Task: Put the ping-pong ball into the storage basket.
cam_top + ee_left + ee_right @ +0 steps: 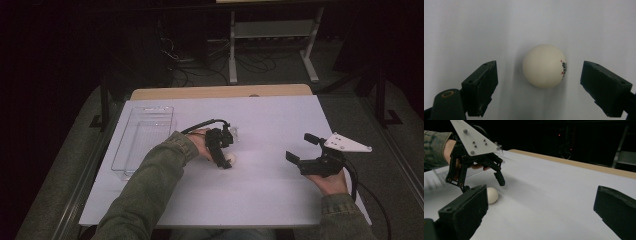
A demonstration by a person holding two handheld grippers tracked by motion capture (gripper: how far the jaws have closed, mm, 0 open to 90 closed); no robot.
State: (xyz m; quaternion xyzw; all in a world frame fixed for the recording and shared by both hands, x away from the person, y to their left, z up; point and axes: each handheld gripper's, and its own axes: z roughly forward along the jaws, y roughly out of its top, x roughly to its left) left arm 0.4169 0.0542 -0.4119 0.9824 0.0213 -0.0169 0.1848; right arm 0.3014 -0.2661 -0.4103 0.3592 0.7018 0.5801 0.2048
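While the left gripper (226, 162) points down at the table's white sheet (280, 125), a cream table-tennis ball (544, 66) lies between its two black jaws. In the left gripper view the jaws stand apart on either side of the ball, with a gap of white sheet showing on each side, so neither pad touches it. The ball rests on the sheet and carries a small printed mark in dark and red ink on one side; the print is too small to read.

From the high view, the ball (230, 159) sits near the middle of the sheet, just beside the tip of the left gripper and to the right of a clear plastic tray (142, 140). That tray lies along the sheet's left edge, well apart from the ball. A person's left hand, in an olive-green sleeve (150, 185), holds the left gripper over the ball.

The right gripper (299, 148) is held low over the sheet, well to the right of the ball, with a grey three-cornered plate on top. Its jaws are spread wide with nothing between them, as the right gripper view shows.

In that same view the left gripper (484, 183) appears farther off, its jaws straddling the ball (492, 195), which is partly hidden behind the nearer black jaw. The room beyond the table is dark, and what may be a metal stand (272, 45) rises there.
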